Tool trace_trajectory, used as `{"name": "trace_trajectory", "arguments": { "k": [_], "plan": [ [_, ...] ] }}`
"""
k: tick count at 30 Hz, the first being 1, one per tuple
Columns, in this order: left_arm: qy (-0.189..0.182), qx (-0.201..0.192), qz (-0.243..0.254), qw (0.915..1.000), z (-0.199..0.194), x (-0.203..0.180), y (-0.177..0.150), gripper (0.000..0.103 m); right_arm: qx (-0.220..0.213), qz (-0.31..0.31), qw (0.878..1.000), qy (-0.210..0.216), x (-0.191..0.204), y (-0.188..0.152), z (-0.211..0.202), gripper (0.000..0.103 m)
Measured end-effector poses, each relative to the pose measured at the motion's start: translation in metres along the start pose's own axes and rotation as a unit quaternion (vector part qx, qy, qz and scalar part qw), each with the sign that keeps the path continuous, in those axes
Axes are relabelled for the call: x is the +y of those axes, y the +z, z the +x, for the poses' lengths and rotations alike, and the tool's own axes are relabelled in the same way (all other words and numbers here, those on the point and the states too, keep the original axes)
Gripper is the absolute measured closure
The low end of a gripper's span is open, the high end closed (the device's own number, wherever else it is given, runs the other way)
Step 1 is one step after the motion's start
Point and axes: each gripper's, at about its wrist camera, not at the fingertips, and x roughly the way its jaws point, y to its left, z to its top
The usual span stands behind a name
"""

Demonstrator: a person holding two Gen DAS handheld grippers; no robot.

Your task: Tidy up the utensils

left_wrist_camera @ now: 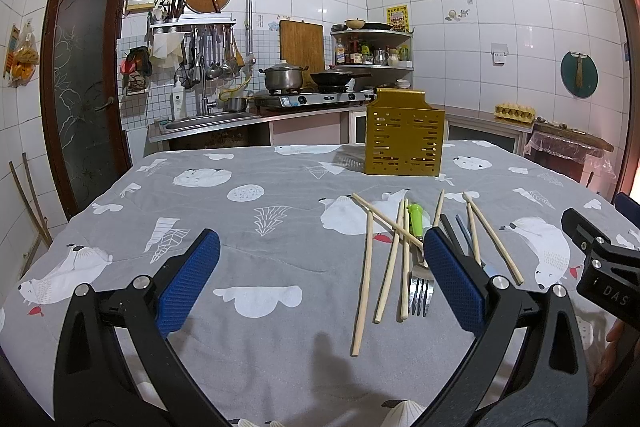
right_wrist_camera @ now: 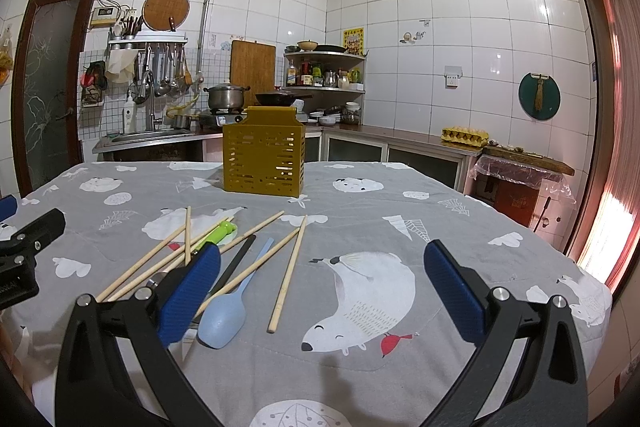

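A yellow slotted utensil holder (left_wrist_camera: 404, 135) (right_wrist_camera: 264, 157) stands upright at the far side of the table. Several wooden chopsticks (left_wrist_camera: 386, 263) (right_wrist_camera: 288, 275) lie scattered on the cloth in front of it. Among them lie a fork with a green handle (left_wrist_camera: 419, 259) (right_wrist_camera: 220, 231), a light blue spoon (right_wrist_camera: 226, 311) and a dark utensil (right_wrist_camera: 236, 265). My left gripper (left_wrist_camera: 322, 259) is open and empty, left of the pile. My right gripper (right_wrist_camera: 322, 267) is open and empty, right of the pile; it also shows in the left wrist view (left_wrist_camera: 600, 263).
The table carries a grey cloth with polar bear prints (left_wrist_camera: 260, 227) (right_wrist_camera: 460, 227). Behind it are a kitchen counter with sink and stove (left_wrist_camera: 280, 103), a door (left_wrist_camera: 80, 87) at left and a low cabinet (right_wrist_camera: 516, 187) at right.
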Motion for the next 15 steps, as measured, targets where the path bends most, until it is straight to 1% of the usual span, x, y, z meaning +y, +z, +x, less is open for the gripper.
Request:
{"name": "trace_trajectory", "arguments": {
  "k": [15],
  "plan": [
    [0.001, 0.000, -0.001, 1.0000, -0.0001, 0.0003, -0.0008, 0.005, 0.003, -0.003, 1.000, 0.001, 0.0023, -0.0010, 0.0010, 0.004]
  ]
}}
